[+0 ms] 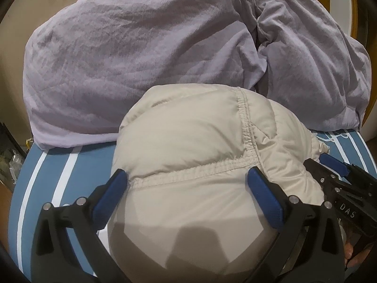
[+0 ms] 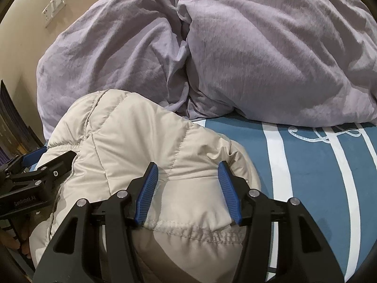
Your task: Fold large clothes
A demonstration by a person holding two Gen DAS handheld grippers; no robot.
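A beige quilted puffer jacket (image 1: 188, 141) lies bunched on the blue-and-white striped bed sheet (image 1: 51, 169). My left gripper (image 1: 188, 179) stands wide open astride the jacket's left part, with the puffy cloth bulging between its blue pads (image 1: 110, 193) and a stitched seam running across. My right gripper (image 2: 188, 179) is shut on a thick fold of the jacket (image 2: 141, 136) at its right edge, the fabric creased between the blue pads (image 2: 147, 191). Each gripper shows at the edge of the other's view: the right gripper (image 1: 327, 162) and the left gripper (image 2: 51, 162).
A big lilac duvet (image 1: 141, 54) is heaped behind the jacket, across the far side of the bed (image 2: 271, 47). To the right, striped sheet (image 2: 311, 165) lies bare. A beige wall with a switch plate (image 2: 54, 7) is at the far left. A person's fingers (image 2: 14, 238) show low on the left.
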